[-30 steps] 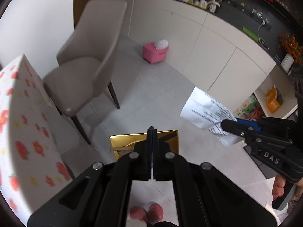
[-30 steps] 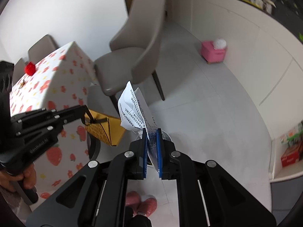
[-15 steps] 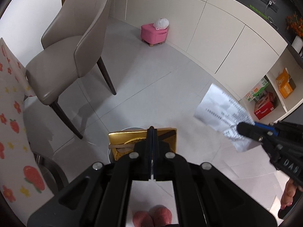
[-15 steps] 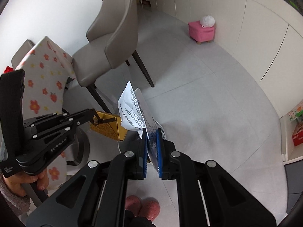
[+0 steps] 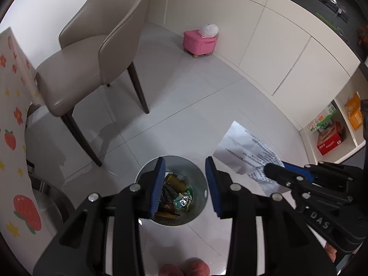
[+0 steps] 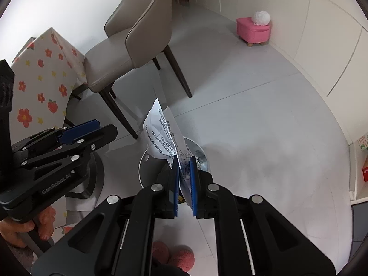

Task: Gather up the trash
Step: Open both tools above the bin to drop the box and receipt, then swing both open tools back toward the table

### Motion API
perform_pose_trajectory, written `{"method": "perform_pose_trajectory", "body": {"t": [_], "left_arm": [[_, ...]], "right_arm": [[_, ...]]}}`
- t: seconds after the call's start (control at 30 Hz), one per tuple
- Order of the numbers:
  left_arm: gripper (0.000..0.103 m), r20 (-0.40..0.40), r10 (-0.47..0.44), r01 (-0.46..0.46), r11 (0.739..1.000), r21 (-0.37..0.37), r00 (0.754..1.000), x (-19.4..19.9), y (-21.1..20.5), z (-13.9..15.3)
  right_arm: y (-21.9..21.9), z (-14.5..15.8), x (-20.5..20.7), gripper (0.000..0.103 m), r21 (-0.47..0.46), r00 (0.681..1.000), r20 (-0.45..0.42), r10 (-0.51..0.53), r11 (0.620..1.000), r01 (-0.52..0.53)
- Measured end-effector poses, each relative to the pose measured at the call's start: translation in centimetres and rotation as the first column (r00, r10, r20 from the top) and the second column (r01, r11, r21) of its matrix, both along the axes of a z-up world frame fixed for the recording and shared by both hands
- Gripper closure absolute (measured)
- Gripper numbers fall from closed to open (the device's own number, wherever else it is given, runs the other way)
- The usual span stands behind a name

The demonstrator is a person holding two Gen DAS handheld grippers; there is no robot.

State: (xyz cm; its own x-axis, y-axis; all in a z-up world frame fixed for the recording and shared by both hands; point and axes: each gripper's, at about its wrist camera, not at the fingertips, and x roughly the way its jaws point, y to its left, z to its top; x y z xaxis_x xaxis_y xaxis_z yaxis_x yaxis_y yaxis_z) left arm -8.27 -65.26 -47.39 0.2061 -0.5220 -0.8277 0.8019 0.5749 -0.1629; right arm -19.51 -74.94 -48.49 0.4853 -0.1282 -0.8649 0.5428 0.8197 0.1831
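Two grippers hang over the round grey metal waste bin (image 5: 202,172) on the pale tiled floor. On the left, the left gripper (image 5: 185,185) has its blue-padded fingers (image 5: 158,184) parted with nothing between them; its jaws have just been opening, and wrappers and a gold scrap, probably what it let go, lie in the bin below. To the right, the right gripper (image 6: 184,179) pinches the crumpled white printed paper sheet (image 6: 161,135) tightly, just above the bin's rim. Releasing well means bringing that sheet squarely over the opening before loosening, since light paper drifts sideways.
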Motion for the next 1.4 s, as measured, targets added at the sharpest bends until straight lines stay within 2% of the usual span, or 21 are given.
{"method": "perform_pose_trajectory", "body": {"t": [0.23,0.3,0.37,0.4,0.6,0.73,0.8,0.83,0.97,1.13,1.2,1.3,1.4], "left_arm": [[0.061,-0.023,0.088,-0.088,0.996,0.017,0.996,1.6,2.0,-1.2],[0.061,-0.021,0.101,-0.101,0.995,0.021,0.995,2.0,2.4,-1.5],[0.061,-0.023,0.114,-0.114,0.993,0.023,0.993,2.4,2.5,-1.5],[0.061,-0.023,0.120,-0.120,0.993,0.022,0.992,2.5,2.6,-1.5],[0.061,-0.033,0.146,-0.145,0.989,0.017,0.989,2.9,3.1,-0.3],[0.060,-0.049,0.155,-0.154,0.988,0.024,0.987,2.6,3.8,2.3],[0.053,-0.053,0.158,-0.156,0.987,0.025,0.986,2.4,4.4,4.5],[0.048,-0.059,0.160,-0.159,0.987,0.028,0.985,2.2,4.9,6.0],[0.045,-0.035,0.167,-0.166,0.986,0.030,0.985,1.4,7.2,11.8],[0.040,0.018,0.240,-0.240,0.971,0.008,0.971,1.1,12.4,19.3],[0.040,0.039,0.291,-0.291,0.957,-0.005,0.956,1.4,14.7,21.7],[0.040,0.084,0.389,-0.388,0.921,-0.027,0.918,2.4,18.8,24.9],[0.040,0.122,0.490,-0.488,0.872,-0.044,0.863,3.4,23.4,27.4]], "right_arm": [[0.7,-2.9,3.0,0.095,0.030,0.996,-0.040,0.079,0.997,-0.078],[0.9,-3.7,3.8,0.090,0.035,0.995,-0.046,0.091,0.995,-0.089],[1.1,-4.1,4.3,0.075,0.035,0.993,-0.053,0.104,0.994,-0.102],[1.2,-4.2,4.4,0.073,0.029,0.993,-0.054,0.105,0.994,-0.103],[1.4,-3.0,4.3,0.073,0.029,0.992,-0.057,0.108,0.994,-0.107],[1.6,0.2,3.5,0.073,0.035,0.993,-0.060,0.104,0.994,-0.102],[1.9,2.8,3.0,0.073,0.039,0.993,-0.056,0.107,0.994,-0.105],[2.2,4.2,2.9,0.073,0.042,0.992,-0.053,0.112,0.993,-0.110],[3.8,10.2,3.1,0.071,0.042,0.985,-0.030,0.167,0.985,-0.166],[7.4,17.7,4.7,0.071,0.019,0.953,0.015,0.302,0.953,-0.302],[9.3,20.4,5.9,0.071,0.001,0.931,0.041,0.363,0.932,-0.363],[12.8,23.9,8.3,0.071,-0.029,0.885,0.082,0.459,0.888,-0.458],[16.4,26.3,10.7,0.071,-0.054,0.835,0.117,0.537,0.843,-0.534]]}}
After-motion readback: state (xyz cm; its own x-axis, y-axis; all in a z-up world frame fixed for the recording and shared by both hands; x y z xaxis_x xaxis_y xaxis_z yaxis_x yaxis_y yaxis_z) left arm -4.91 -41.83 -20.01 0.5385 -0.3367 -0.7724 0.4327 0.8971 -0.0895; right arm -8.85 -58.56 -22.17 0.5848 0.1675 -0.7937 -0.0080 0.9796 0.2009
